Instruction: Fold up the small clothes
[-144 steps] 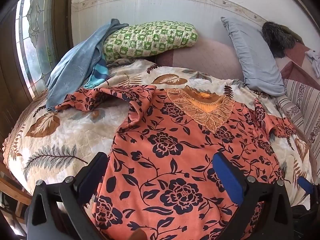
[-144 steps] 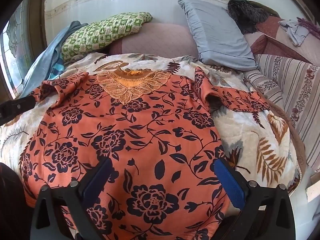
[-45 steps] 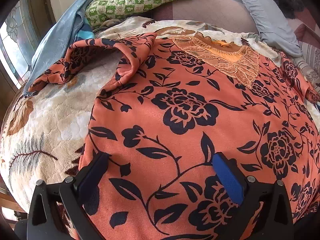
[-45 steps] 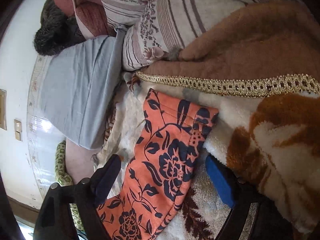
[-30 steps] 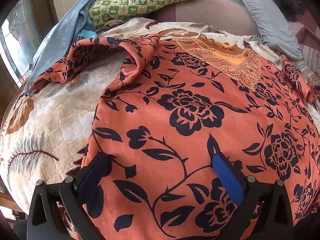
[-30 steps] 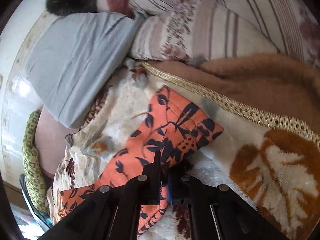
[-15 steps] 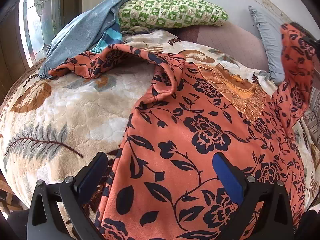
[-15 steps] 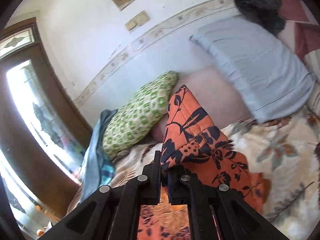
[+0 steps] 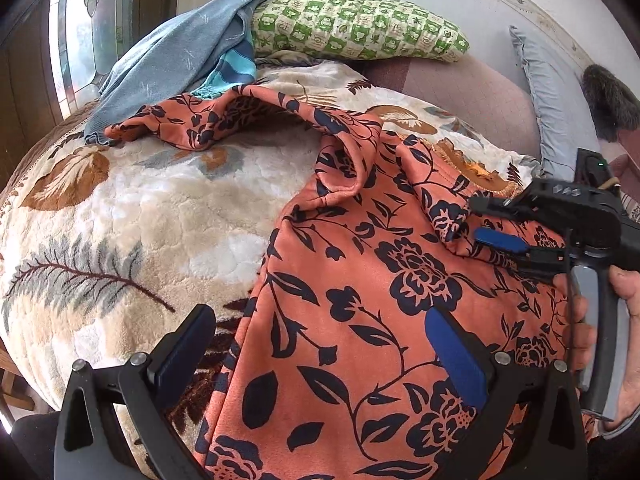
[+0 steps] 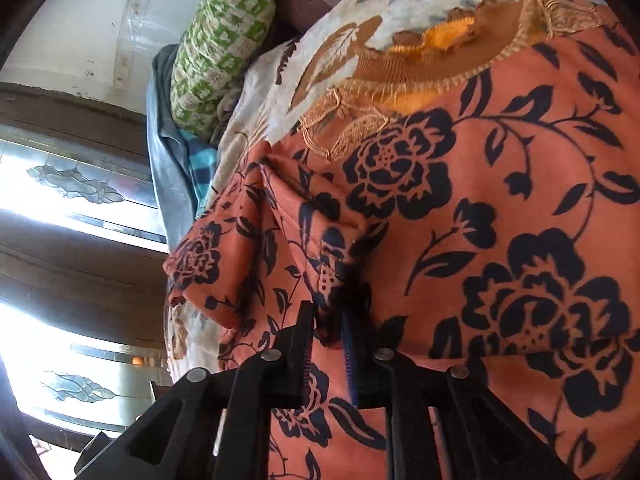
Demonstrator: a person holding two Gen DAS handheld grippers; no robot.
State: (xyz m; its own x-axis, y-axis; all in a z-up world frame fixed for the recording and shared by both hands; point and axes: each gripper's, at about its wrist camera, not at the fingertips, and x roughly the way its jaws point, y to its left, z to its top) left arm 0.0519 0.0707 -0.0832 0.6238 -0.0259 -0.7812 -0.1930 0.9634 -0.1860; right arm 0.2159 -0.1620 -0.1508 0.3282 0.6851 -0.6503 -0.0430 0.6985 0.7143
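Orange flowered top [image 9: 360, 288] lies spread face up on the bed, over a cream blanket [image 9: 132, 216] with leaf prints. Its right sleeve [image 10: 320, 248] is folded in across the chest, pinched between the closed fingers of the right tool [image 10: 332, 320], seen from the left view at [image 9: 480, 220]. The other sleeve [image 9: 224, 116] stretches out toward a blue garment [image 9: 180, 52]. The left tool [image 9: 316, 340] hovers wide open above the hem, holding nothing. A green checked pillow [image 9: 360, 28] and a grey pillow [image 9: 552, 92] lean at the wall.
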